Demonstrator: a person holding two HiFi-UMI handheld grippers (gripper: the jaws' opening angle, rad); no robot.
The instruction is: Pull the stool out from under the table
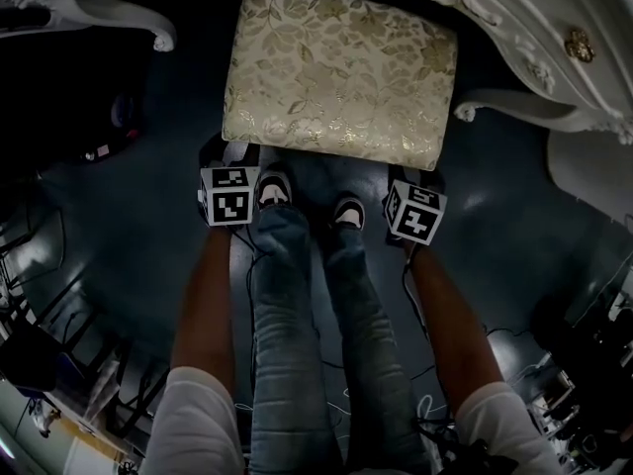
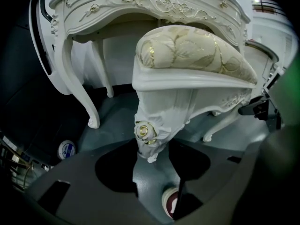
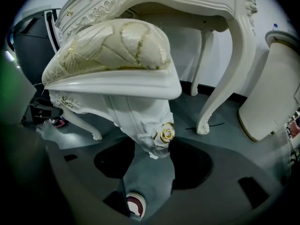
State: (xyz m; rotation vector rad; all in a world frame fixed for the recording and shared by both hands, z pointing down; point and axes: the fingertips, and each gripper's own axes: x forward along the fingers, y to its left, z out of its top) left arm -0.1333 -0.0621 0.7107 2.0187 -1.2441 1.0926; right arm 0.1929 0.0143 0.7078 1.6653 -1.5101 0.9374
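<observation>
Floor: a dark grey-blue floor (image 1: 148,216) spread beneath both pairs of jaws
Table: a white carved dressing table with curved legs and gilt scrollwork (image 2: 117,13) stood beyond the jaws of both grippers, well past their tips
Stool: a white carved-wood stool with a cream-and-gold floral cushion (image 1: 341,72) sat just ahead of the jaws; its far edge lay under the table's front rim, and most of the seat was clear of it
Person: legs in blue jeans (image 1: 297,344) stood behind the jaws, between the two grippers
Left gripper: the left gripper (image 2: 151,149) pointed steeply down at the stool's near left corner, its jaws set wide and closed on the carved leg, one jaw against each side
Right gripper: the right gripper (image 3: 152,146) did the same at the near right corner, its jaws wide and clamped on that leg
Shoes: dark shoes with white toes (image 1: 274,188) rested on the floor below and behind the jaws, between the two held legs
Roses: a small gilt rose carving (image 2: 146,131) sat on the left held leg, right at the jaw tips; its twin (image 3: 167,134) sat likewise on the right leg
</observation>
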